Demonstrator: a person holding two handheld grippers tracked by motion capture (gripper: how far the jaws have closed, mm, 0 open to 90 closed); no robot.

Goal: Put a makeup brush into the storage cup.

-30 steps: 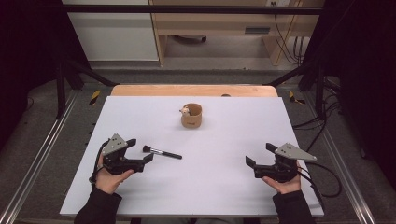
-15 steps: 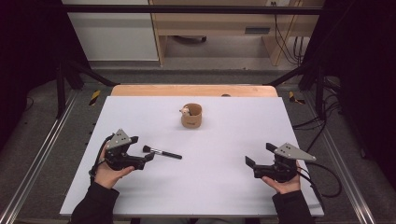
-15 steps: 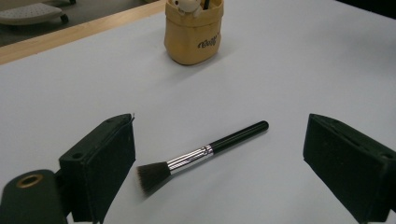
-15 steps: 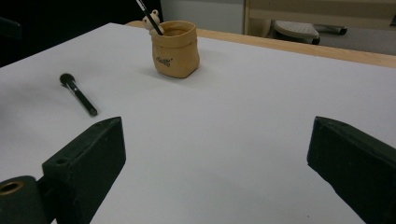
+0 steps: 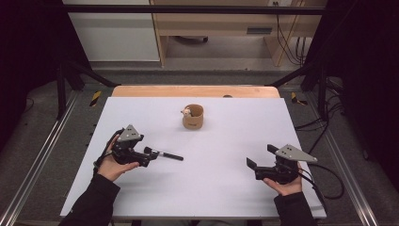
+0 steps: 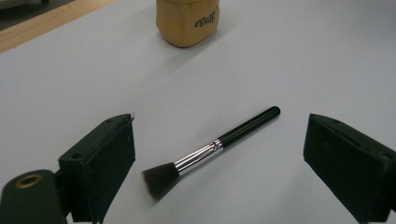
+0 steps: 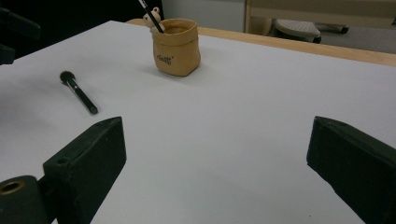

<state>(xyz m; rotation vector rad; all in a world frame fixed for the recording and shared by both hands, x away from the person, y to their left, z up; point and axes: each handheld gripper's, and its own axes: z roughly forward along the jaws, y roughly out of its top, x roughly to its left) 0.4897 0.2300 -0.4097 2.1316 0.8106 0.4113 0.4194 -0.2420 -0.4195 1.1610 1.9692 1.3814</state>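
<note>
Left gripper: the left gripper [image 5: 149,157] is low over the white table [image 5: 226,188], held by the person's left hand [image 5: 112,165]. Its two black jaws are wide apart and hold nothing.

Brush: the makeup brush [image 6: 211,148] lies flat on the table, right between the left gripper's jaws. It does not touch either jaw. Its dark, fluffy end is the part closest to this gripper, nearer the left jaw. Its black handle points away from the gripper, toward the far right. There is a shiny silver band between the fluffy end and the handle.

Brush from above: in the high view the brush [image 5: 163,154] starts just at the tips of the left gripper and sticks out to its right.

Right gripper: the right gripper [image 5: 256,165] is held by the right hand [image 5: 284,184] near the front right of the table. Its jaws are wide apart too, with only bare table between them.

Brush from the right gripper: the brush [image 7: 78,92] is well apart from it, far off to its left.

Cup: a small tan cup [image 5: 193,117] that looks like a little sack stands upright, well beyond both grippers, near the middle of the table. It has dark writing on its side.

In the cup: a thin dark stick [image 7: 150,13] leans out of the cup, and a small pale thing [image 5: 187,112] sits at the rim. I cannot tell what that is.
</note>
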